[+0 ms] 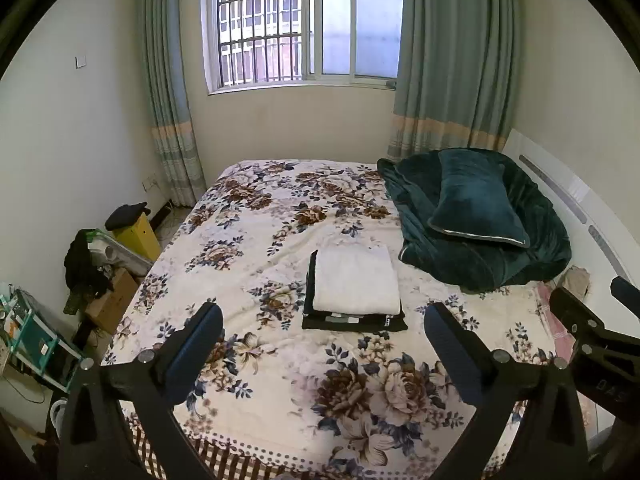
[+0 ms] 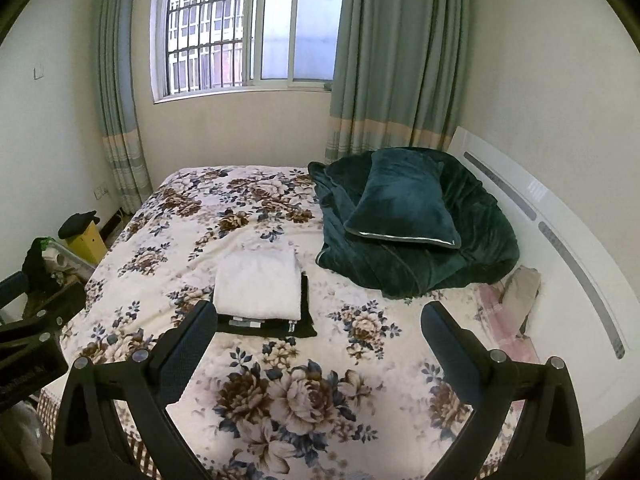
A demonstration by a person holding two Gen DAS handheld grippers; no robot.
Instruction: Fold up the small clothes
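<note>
The lower parts of both grippers run off the bottom edge of each frame, so the hands that hold them are hidden. In the left wrist view the right gripper [image 1: 592,320] shows only as a black bracket cut by the right edge, and its fingers cannot be made out there; in the right wrist view the left gripper [image 2: 28,320] is likewise a dark fragment at the left edge. The clutter beside the bed at the left of the frame, a yellow box [image 1: 138,236] with dark cloth on top and a cardboard box [image 1: 110,300], is partly hidden by the mattress edge and hard to read.

The stack of folded clothes [image 1: 354,284] lies on the floral bedspread [image 1: 248,240], near the middle of the left wrist view: a white piece on top, black pieces beneath showing along the left and lower sides. How many garments are in the pile cannot be told.

The left gripper [image 1: 324,328] has its fingers [image 1: 200,340] spread wide and empty; the stack sits above and between them in the frame, apart from both. In the right wrist view the right gripper [image 2: 320,328] is also spread and holds nothing; the stack [image 2: 260,284] lies toward its left finger [image 2: 196,340], whose tip overlaps the pile's lower left corner in the frame.

A dark green quilt [image 2: 420,256] with a pillow [image 2: 404,208] on it sits at the right.
</note>
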